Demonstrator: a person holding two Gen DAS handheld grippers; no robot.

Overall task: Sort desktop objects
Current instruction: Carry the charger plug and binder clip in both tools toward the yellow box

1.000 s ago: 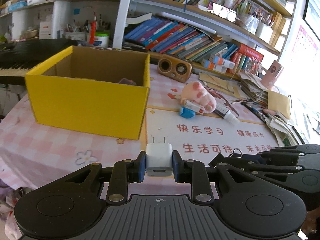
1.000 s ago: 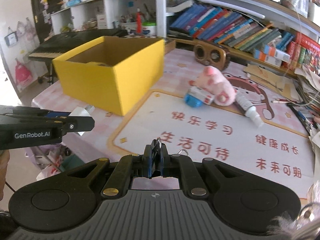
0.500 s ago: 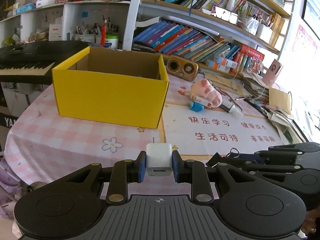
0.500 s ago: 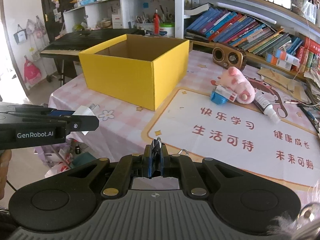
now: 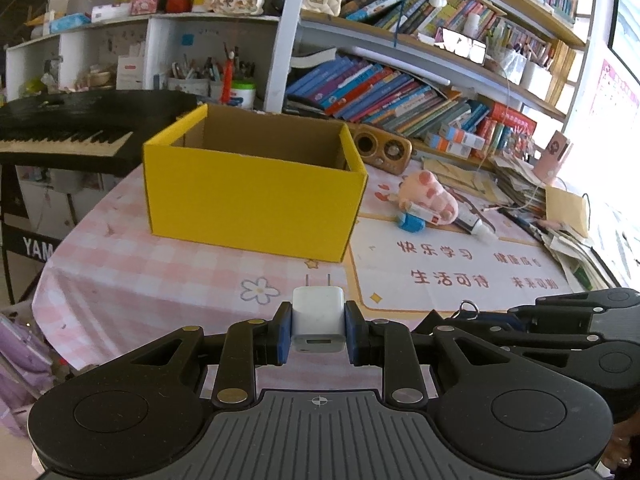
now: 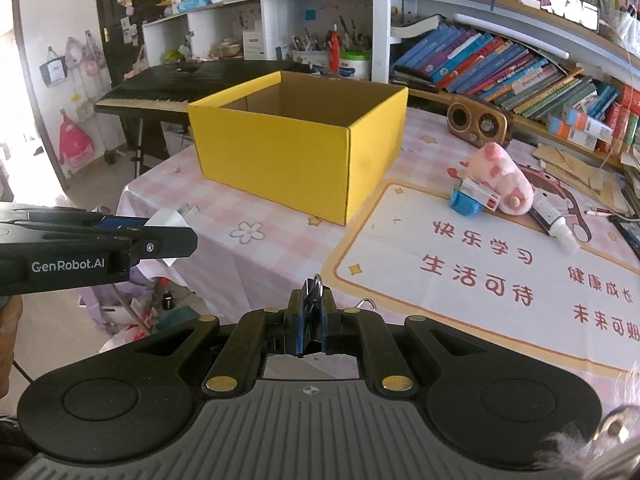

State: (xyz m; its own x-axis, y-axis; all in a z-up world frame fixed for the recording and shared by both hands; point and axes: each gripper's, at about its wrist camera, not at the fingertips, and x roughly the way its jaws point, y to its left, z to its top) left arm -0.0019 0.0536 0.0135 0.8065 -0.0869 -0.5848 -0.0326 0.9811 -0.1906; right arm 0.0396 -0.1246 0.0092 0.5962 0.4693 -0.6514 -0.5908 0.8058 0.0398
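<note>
The left gripper (image 5: 318, 330) pinches a white charger plug (image 5: 318, 320), prongs forward, above the near table edge. The right gripper (image 6: 311, 322) is pressed together on a metal key ring (image 6: 316, 286) (what hangs from it cannot be made out). The yellow box (image 5: 252, 196), open-topped, stands near the table's left edge. Bare checked tablecloth (image 5: 160, 276) lies between box and grippers. Beside the box's right wall: pink plush toy (image 6: 504, 176), tube (image 6: 554, 222), printed mat (image 6: 500, 276).
</note>
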